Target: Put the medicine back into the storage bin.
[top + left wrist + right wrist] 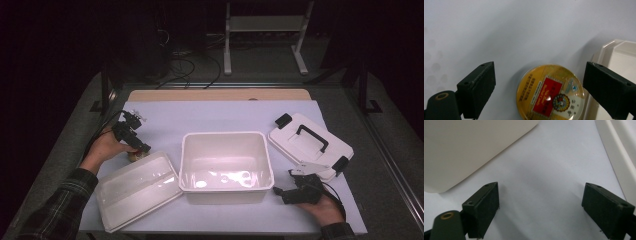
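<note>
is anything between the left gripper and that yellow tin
Nothing visible. The left gripper has open jaws on either side of the yellow tin, which lies flat on the table, close beside the white tray.

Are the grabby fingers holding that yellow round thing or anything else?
Nothing is held. The left gripper is open, its fingers apart from the yellow round tin lying between them. The right gripper is open over bare table.

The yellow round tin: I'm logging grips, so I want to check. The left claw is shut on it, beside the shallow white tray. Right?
Not quite. In the left gripper view the left claw stands open, both jaws clear of the yellow round tin. The tin does lie beside the shallow white tray.
</note>
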